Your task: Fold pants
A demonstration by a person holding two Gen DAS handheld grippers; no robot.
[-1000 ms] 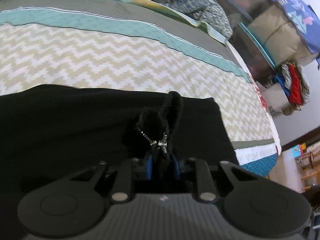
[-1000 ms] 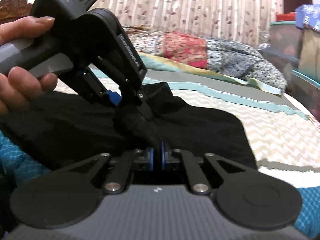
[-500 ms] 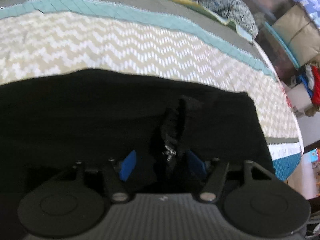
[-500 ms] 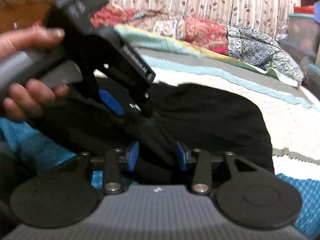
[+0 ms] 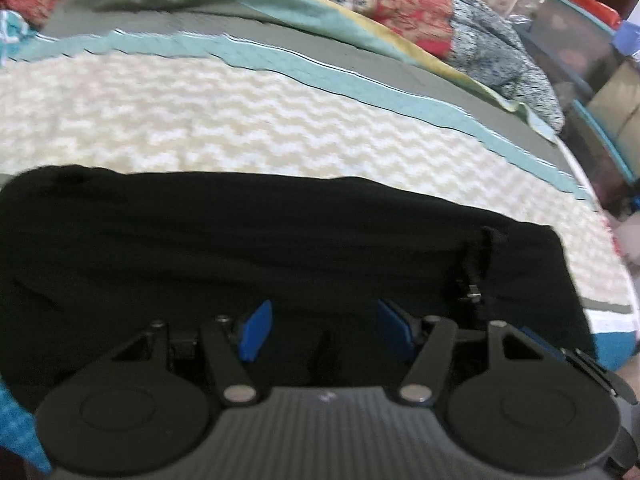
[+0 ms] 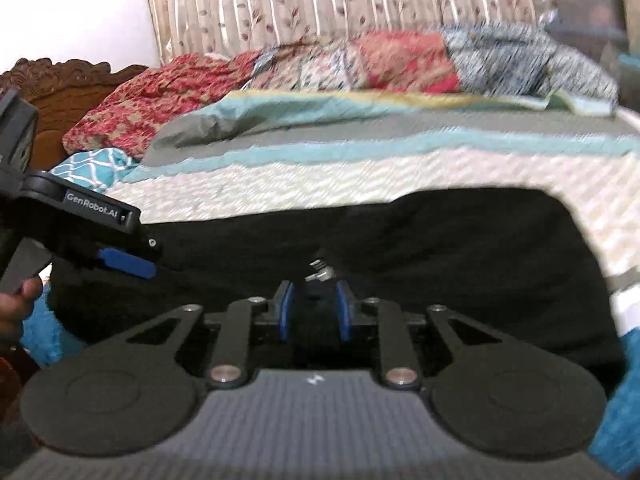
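The black pants [image 5: 280, 240] lie folded on the chevron bedspread [image 5: 240, 120]; they also fill the right wrist view [image 6: 460, 260]. My left gripper [image 5: 324, 330] is open and empty, low over the near edge of the pants. A drawstring with a metal tip [image 5: 474, 292] lies to its right. My right gripper [image 6: 314, 304] is partly open over the pants, with the metal drawstring tip [image 6: 320, 274] just beyond its fingers, not clamped. The left gripper's blue finger [image 6: 124, 262] shows at the left of the right wrist view.
Patterned quilts and pillows [image 6: 360, 68] are piled at the far side of the bed. A carved wooden headboard [image 6: 68, 88] is at the left. Storage boxes [image 5: 592, 60] stand off the bed's right edge. A curtain [image 6: 320, 0] hangs behind.
Both grippers have let go of the pants' bunched waist and opened. The fabric has dropped flat. The left gripper has moved left, away from the drawstring.
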